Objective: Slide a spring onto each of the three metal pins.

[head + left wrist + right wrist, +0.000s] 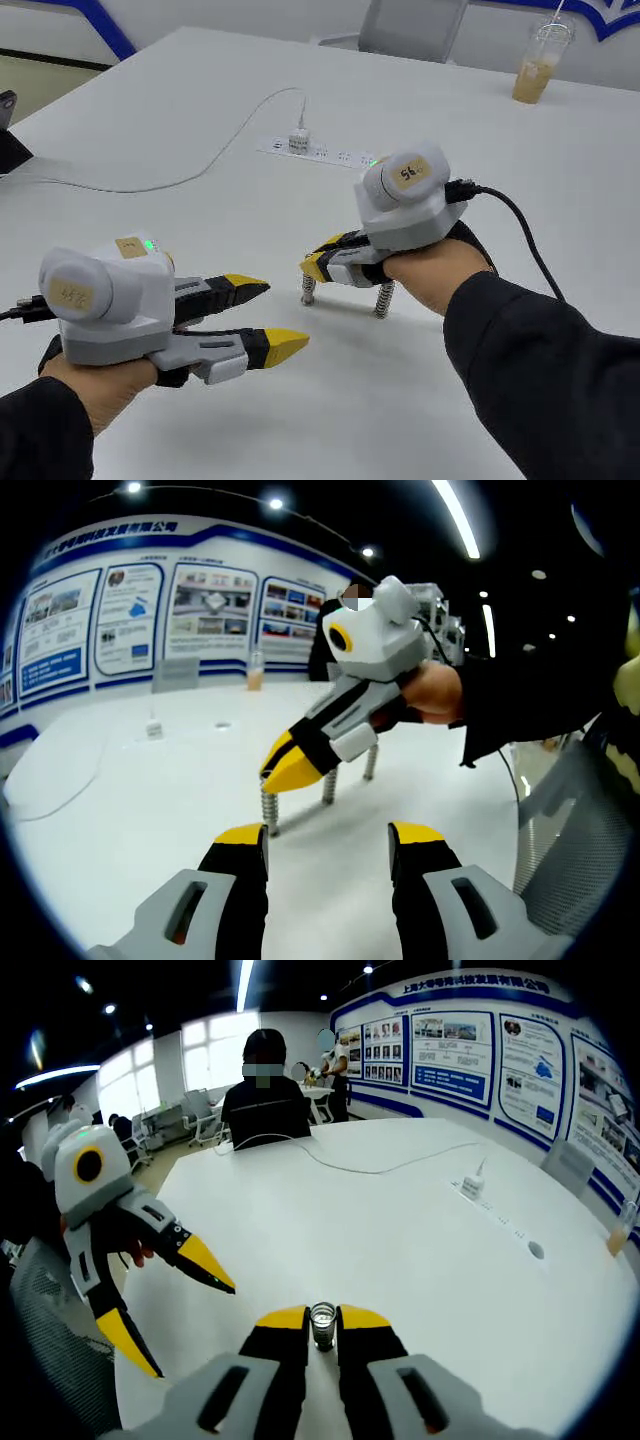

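The right tool is clenched on the top of a small coiled steel spring. The spring stands upright on the white bench, directly under the tool's yellow tips. In the right gripper view it shows end-on as a bright ring pinched between the two jaws. From that angle I cannot tell whether the ring is the top coil or the head of the pin inside it.

In the left gripper view a second slim upright metal pin and a third pin stand just beside the held one. Both look to be wrapped in coils already, so this is probably the last spring to seat.

The left tool is released, its jaws wide apart and empty. It hovers over the bench, well apart from the pins, on the person's left.

To do this step well, the push should run straight down the pin's own line with only a light pinch, since a hard squeeze would likely bind the coil on the shaft. No base shows under the pins (they seem to stand free on the bench), so any sideways lean of the right tool could tip this one into its neighbours. The idle left tool could come in low and steady the pin near its foot without touching the other two.

I would let go only once the lowest coil sits on the bench. Then open the jaws a little and lift straight up, so the tips do not drag the spring back off.
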